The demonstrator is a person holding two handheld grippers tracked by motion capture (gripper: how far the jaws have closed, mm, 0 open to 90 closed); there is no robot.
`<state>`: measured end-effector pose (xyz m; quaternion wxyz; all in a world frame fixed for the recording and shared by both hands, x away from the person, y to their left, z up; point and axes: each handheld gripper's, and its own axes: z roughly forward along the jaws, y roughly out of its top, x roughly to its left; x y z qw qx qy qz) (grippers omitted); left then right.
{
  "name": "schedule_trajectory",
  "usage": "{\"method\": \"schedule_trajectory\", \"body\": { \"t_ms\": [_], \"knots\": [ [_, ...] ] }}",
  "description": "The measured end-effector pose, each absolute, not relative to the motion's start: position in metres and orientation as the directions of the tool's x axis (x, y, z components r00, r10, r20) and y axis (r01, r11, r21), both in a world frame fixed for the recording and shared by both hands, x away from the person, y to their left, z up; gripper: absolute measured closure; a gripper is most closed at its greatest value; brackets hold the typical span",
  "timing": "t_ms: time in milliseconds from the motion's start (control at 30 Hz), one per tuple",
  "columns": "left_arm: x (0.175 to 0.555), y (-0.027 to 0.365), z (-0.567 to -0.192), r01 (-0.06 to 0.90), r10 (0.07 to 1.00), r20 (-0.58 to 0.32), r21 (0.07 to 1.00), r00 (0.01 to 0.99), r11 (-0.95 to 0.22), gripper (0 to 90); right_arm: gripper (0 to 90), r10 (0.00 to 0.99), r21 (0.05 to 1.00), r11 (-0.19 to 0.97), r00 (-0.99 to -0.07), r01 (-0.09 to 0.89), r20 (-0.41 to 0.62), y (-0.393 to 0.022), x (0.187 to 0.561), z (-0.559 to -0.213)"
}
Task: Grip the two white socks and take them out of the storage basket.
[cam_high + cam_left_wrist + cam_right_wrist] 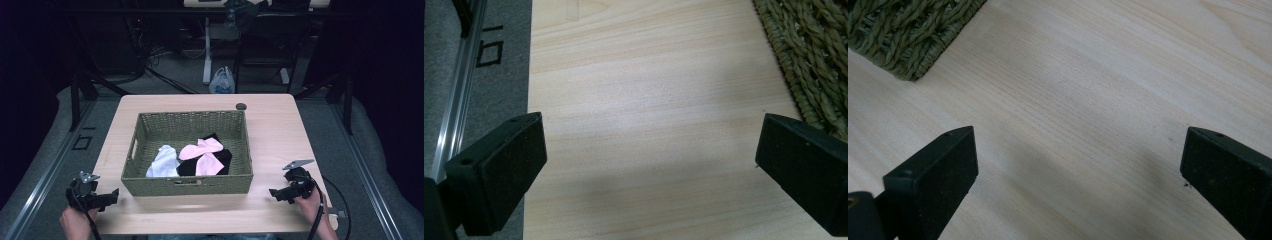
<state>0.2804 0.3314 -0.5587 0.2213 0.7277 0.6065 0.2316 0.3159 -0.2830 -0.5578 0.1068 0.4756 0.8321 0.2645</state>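
A green woven basket [188,185] sits in the middle of the wooden table [272,130]. Inside lie a white sock [164,161], pink socks [201,148] and a black garment [223,157]. My left gripper [111,196] rests at the table's near left corner, left of the basket, jaws wide open over bare wood [649,150]. My right gripper [276,194] is at the near right, right of the basket, also open with nothing between its jaws [1078,165]. The basket's corner [913,30] shows in the right gripper view, its side [814,55] in the left gripper view.
A small dark round hole [241,106] marks the table's far edge. Grey carpet and a metal rail [454,100] run beside the table's left edge. Chairs, desk legs and a white plastic bag [221,81] stand on the floor beyond the table.
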Motion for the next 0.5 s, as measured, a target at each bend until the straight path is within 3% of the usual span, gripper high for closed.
{"method": "schedule_trajectory", "body": {
  "t_ms": [500],
  "knots": [
    [0.2803, 0.3302, -0.5551, 0.779, 0.983, 0.055, 0.602, 0.176, -0.173, 0.5, 1.6, 0.849, 0.543, 0.407, -0.523, 0.734, 0.071, -0.2824, 0.3134, -0.5580]
  ]
}}
